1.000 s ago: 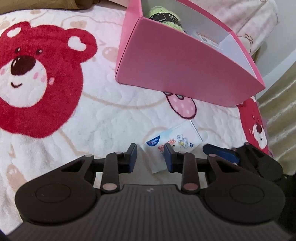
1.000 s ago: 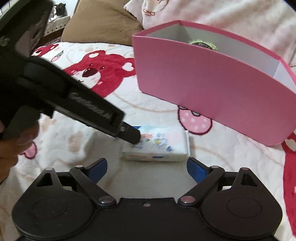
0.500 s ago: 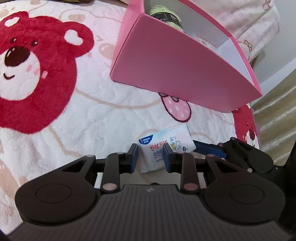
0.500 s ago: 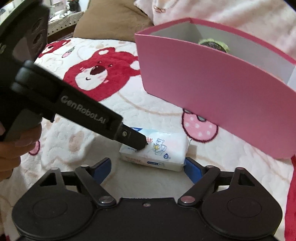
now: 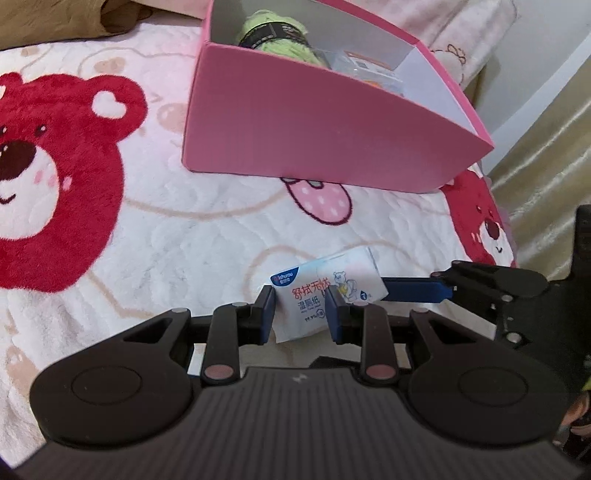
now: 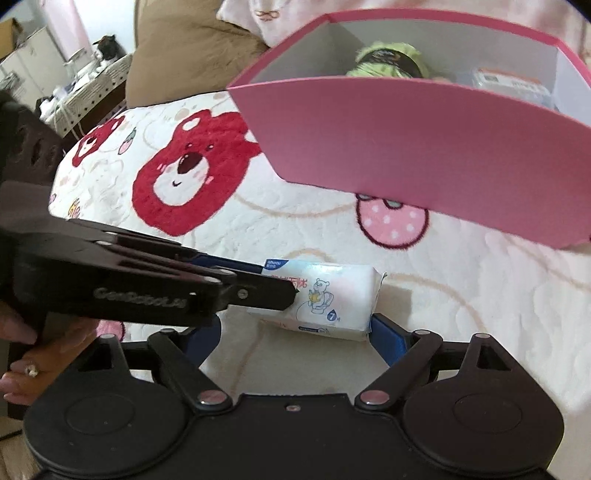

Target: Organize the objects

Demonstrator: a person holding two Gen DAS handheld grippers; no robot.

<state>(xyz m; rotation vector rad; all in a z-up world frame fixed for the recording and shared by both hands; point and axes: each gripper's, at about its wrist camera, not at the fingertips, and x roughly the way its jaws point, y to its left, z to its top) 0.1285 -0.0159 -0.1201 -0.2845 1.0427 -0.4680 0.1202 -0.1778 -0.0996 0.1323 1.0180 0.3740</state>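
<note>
A small white pack of wet wipes [image 5: 325, 288] with a blue label and a bear drawing is pinched at one end by my left gripper [image 5: 299, 306], which is shut on it. The right wrist view shows the pack [image 6: 332, 295] tilted a little above the blanket, a shadow under it, with the left gripper [image 6: 280, 295] reaching in from the left. My right gripper [image 6: 293, 332] straddles the pack's length with its jaws opening; its right blue finger [image 6: 388, 332] is at the pack's free end, the other stands clear. Behind stands an open pink box [image 5: 314, 129] [image 6: 424, 147].
The box holds a green yarn ball [image 5: 273, 33] [image 6: 388, 59] and a clear packet [image 5: 369, 66]. Everything rests on a white blanket with red bears [image 5: 55, 177]. A brown cushion [image 6: 192, 51] lies behind; the bed's edge and a curtain [image 5: 546, 147] are at the right.
The pack, flat on the blanket a second ago, now hangs tilted off it in the left gripper. The right gripper has rolled and come nearer the pack's end.
</note>
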